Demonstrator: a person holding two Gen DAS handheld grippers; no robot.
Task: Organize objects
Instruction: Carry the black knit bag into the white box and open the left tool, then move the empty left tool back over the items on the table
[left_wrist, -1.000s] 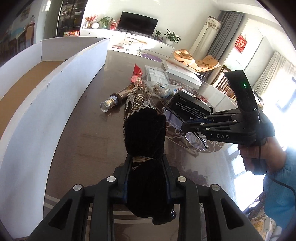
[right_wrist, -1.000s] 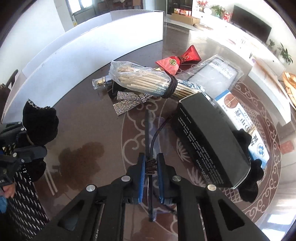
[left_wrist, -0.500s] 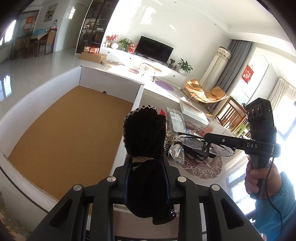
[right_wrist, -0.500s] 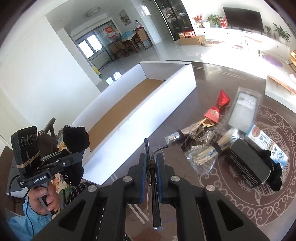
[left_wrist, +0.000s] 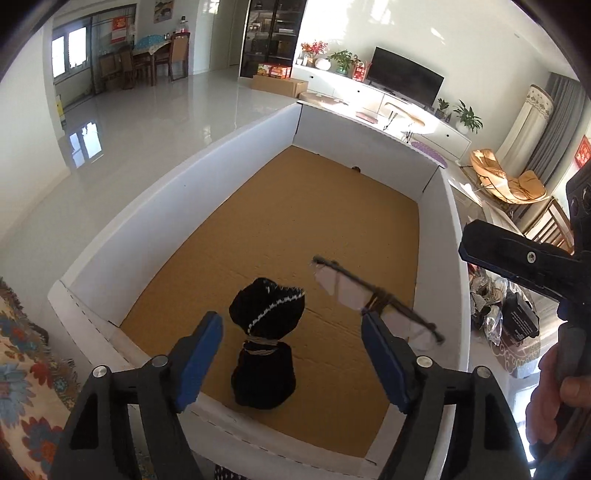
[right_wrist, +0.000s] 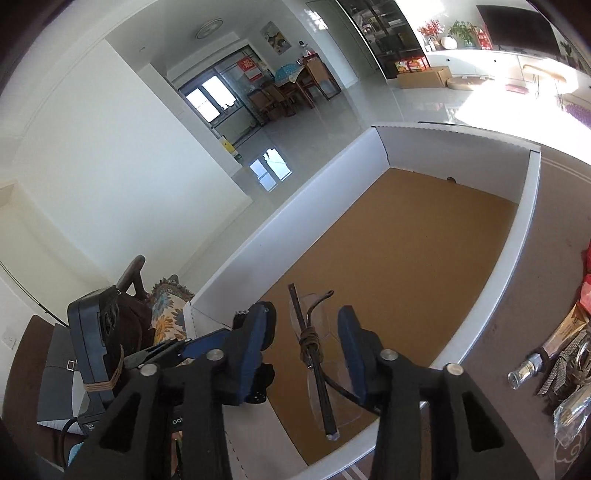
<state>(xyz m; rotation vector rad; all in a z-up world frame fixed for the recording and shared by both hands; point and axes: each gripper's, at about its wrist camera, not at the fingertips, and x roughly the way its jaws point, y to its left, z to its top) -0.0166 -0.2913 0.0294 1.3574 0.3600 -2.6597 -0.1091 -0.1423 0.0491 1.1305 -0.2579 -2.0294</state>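
A black fabric pouch (left_wrist: 266, 339) tied with cord lies loose between the wide-apart blue pads of my left gripper (left_wrist: 291, 354), whose jaws are opening; neither pad touches it. Folded clear glasses (right_wrist: 312, 347) bound with brown twine hang free between the pads of my right gripper (right_wrist: 306, 350), which is opening too. Both things are over the near end of a white-walled box (left_wrist: 184, 177) with a brown cardboard floor. From the left wrist, the glasses (left_wrist: 369, 291) float right of the pouch. The pouch (right_wrist: 264, 380) is mostly hidden behind my right gripper's finger.
Right of the box wall (right_wrist: 517, 236), the dark table holds a pile of things: a small bottle (right_wrist: 524, 369), a black box (left_wrist: 521, 317), wrapped packets. A chair with a floral cushion (left_wrist: 22, 369) stands at the box's near left corner. A hand (left_wrist: 557, 384) holds the right gripper.
Both grippers swung left from the table to over the box and rose. Both have opened, letting go of the pouch and the glasses.
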